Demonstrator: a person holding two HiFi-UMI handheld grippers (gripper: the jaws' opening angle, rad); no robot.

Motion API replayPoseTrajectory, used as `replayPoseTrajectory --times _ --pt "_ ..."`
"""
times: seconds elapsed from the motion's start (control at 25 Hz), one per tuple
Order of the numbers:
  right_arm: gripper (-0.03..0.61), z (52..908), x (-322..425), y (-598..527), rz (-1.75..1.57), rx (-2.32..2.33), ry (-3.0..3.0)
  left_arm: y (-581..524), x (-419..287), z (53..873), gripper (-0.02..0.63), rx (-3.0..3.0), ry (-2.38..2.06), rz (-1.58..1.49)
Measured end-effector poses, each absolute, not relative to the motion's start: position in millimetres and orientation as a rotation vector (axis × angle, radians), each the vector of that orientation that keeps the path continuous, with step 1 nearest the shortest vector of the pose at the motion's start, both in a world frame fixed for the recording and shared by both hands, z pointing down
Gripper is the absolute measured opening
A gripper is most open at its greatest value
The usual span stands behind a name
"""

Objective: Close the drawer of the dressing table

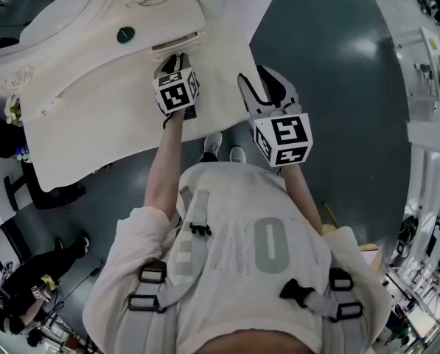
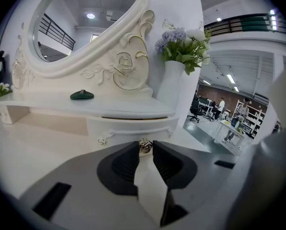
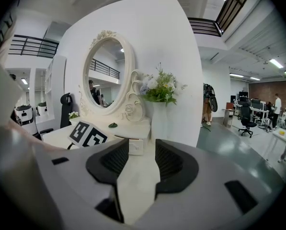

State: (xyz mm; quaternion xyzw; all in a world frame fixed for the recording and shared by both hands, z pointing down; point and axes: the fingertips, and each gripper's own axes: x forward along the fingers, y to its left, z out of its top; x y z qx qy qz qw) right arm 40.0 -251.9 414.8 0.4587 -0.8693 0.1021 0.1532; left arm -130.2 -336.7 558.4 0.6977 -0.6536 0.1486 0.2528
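Head view shows left arm outstretched, left tool gripping the knob.

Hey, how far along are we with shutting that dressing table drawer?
Nearly done: the drawer looks almost in, with a thin gap showing above its front. The left gripper grips its knob; the right gripper hangs open. Remaining: the last push.

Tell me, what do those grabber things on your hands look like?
The left gripper and right gripper are grey claws with black ribbed pads. Each carries a white cube with black square markers. The sleeves are short and pale.
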Motion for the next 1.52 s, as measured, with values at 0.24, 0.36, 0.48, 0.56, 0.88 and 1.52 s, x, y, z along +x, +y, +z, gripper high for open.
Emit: replayPoseTrajectory --times 0.24,0.36,0.48,0.56,0.88,1.52 --pt "0.175 418 45 -257 0.304 1.331 -2.475 -346 -132 562 0.1 1.891 -1.777 0.411" --pt "0.175 418 46 -259 0.307 1.336 -2.47 -348 -132 563 0.1 1.89 -1.773 0.417" --pt "0.175 419 47 -261 0.31 1.334 -2.468 -350 -132 565 0.1 1.886 -1.772 0.421" --pt "0.175 421 47 -262 0.313 1.331 -2.466 -352 -132 567 0.1 1.884 -1.771 0.423" --pt "0.173 423 47 -266 0.319 1.332 -2.454 -359 -136 570 0.1 1.878 -1.772 0.43" --pt "0.173 424 44 -270 0.316 1.336 -2.446 -370 -141 570 0.1 1.893 -1.771 0.446"
